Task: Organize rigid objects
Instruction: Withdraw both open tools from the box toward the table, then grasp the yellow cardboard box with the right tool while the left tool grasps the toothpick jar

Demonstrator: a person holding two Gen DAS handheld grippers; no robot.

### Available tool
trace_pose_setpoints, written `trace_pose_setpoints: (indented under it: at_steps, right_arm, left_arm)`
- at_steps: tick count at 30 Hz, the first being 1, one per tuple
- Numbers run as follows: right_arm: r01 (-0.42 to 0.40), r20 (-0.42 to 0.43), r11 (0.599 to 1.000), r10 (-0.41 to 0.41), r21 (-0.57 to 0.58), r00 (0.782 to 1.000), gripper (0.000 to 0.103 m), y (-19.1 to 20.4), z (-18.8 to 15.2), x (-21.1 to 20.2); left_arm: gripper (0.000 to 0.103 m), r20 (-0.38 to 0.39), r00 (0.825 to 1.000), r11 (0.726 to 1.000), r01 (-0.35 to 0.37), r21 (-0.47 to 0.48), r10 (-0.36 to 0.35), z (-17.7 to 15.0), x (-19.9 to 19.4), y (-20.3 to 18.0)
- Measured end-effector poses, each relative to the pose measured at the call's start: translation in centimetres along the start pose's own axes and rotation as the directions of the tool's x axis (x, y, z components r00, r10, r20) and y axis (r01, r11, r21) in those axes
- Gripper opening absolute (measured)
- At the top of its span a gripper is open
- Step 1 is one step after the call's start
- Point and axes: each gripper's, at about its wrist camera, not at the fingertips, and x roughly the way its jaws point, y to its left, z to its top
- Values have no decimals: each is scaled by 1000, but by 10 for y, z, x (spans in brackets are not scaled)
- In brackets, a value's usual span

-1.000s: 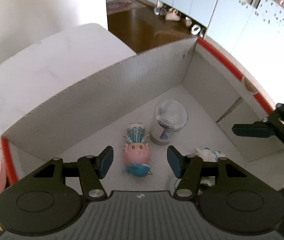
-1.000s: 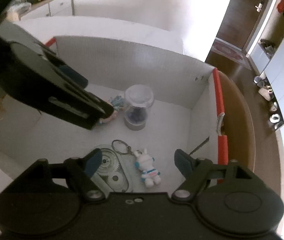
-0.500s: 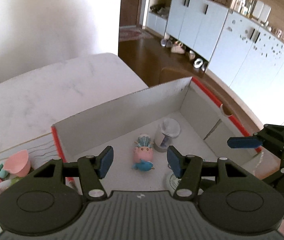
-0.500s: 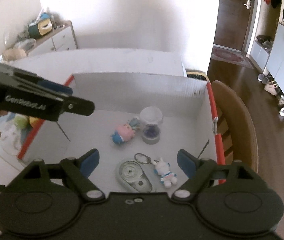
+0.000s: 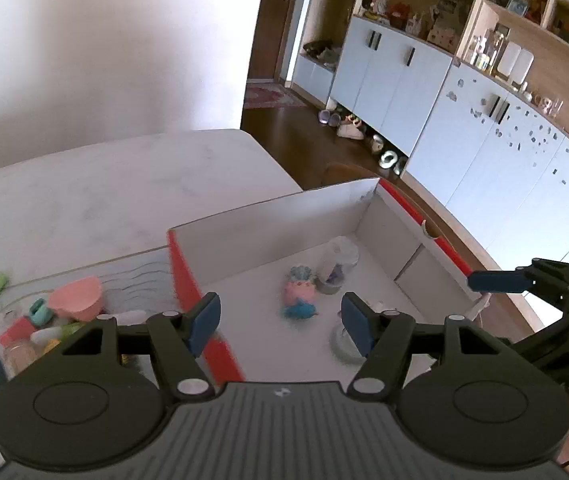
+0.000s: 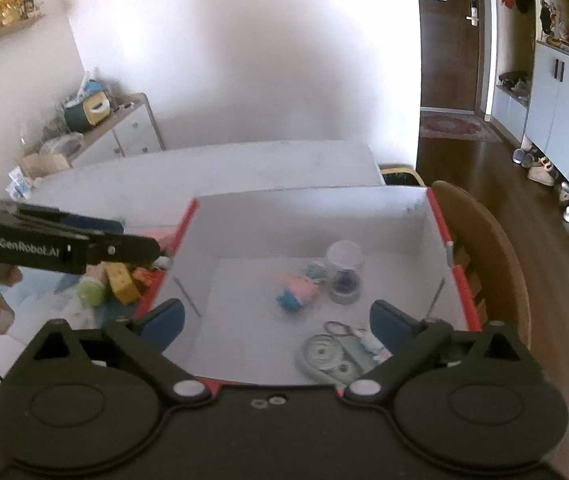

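White-walled, red-edged cardboard box [image 6: 436,232] is holding a pink-and-blue figurine [image 6: 296,292], a clear domed jar [image 6: 344,272], a grey gear case [image 6: 324,356] and, as we are seeing in the left view only, leaving a toy pile [image 5: 56,320] outside, while our left gripper [image 5: 280,322] and right gripper [image 6: 278,326] are hanging empty, jaws just widened.

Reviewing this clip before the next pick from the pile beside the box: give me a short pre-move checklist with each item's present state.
1. Left tool empty, jaws apart, just been opening: ok.
2. Right tool empty, jaws wide, just been opening: ok.
3. Both tools outside the white box: ok.
4. Pink figure, clear jar, gear piece lie in the box: ok.
5. Loose pile in view beside the box: ok.
6. Next item chosen: cannot tell.
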Motion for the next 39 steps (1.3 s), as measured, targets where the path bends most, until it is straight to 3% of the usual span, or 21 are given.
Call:
trace_pose_setpoints:
  at_steps: [6, 18, 29, 39]
  right_arm:
    - [-21, 31, 1000, 21, 2, 999, 103, 34, 0, -3]
    - [-78, 21, 997, 78, -28, 997, 103, 118, 0, 25]
    - [-84, -30, 991, 81, -105, 996, 102, 182, 5, 67]
    - [-70, -90, 977, 52, -200, 995, 91, 222, 7, 122]
  left_arm:
    - [80, 22, 999, 998, -30, -46, 31, -19, -22, 37]
    - [80, 29, 990, 983, -134, -122, 139, -55, -48, 126]
    - [80, -13, 984, 970, -178, -164, 178, -74, -43, 191]
    - [80, -75, 983, 958, -180, -225, 167, -78, -16, 226]
